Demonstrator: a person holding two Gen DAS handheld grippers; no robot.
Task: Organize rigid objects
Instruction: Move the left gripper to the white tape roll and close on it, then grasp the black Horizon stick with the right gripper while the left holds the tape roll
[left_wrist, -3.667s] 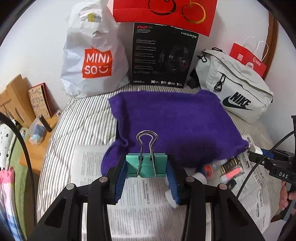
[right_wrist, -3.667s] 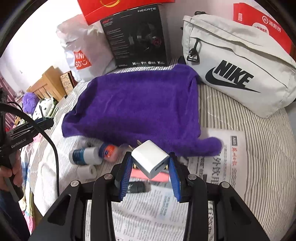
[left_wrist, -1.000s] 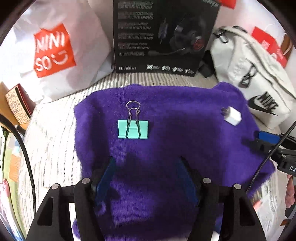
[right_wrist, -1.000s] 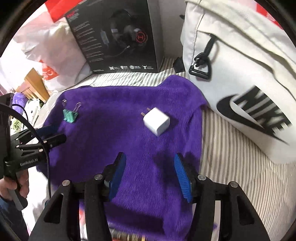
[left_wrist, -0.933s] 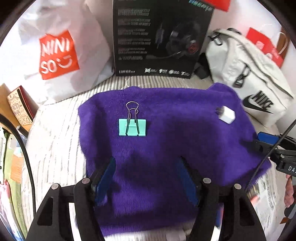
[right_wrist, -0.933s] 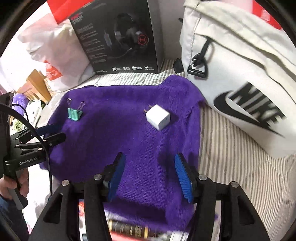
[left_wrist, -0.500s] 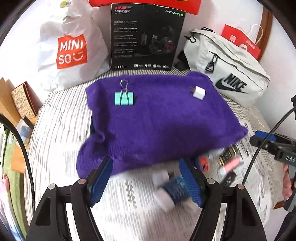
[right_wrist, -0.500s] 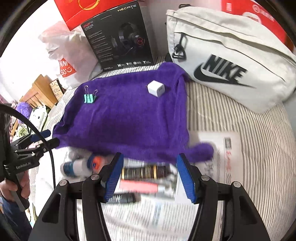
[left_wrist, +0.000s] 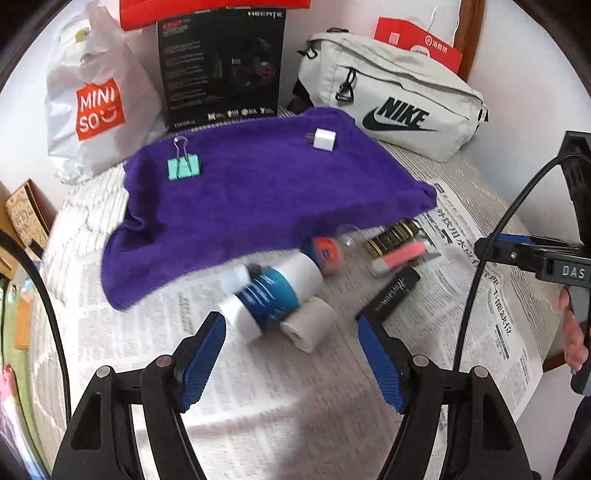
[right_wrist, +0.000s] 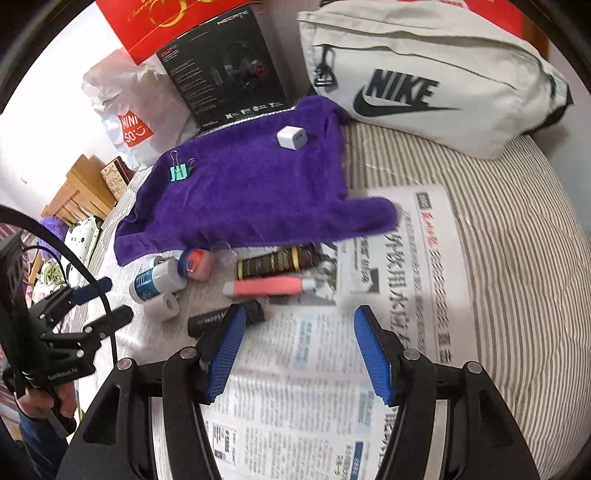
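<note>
Bare newspaper (right_wrist: 295, 398) lies clear below both grippers; ahead, small items (left_wrist: 280, 291) crowd the purple towel (left_wrist: 258, 192) edge; bags wall the back.

left gripper (left_wrist: 290, 349) empty, right gripper (right_wrist: 297, 345) agape

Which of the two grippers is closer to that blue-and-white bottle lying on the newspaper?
Left. The left gripper hovers just short of the blue-and-white bottle, open jaws facing it. The right gripper is farther off, over the newspaper beside the pink tube.
</note>
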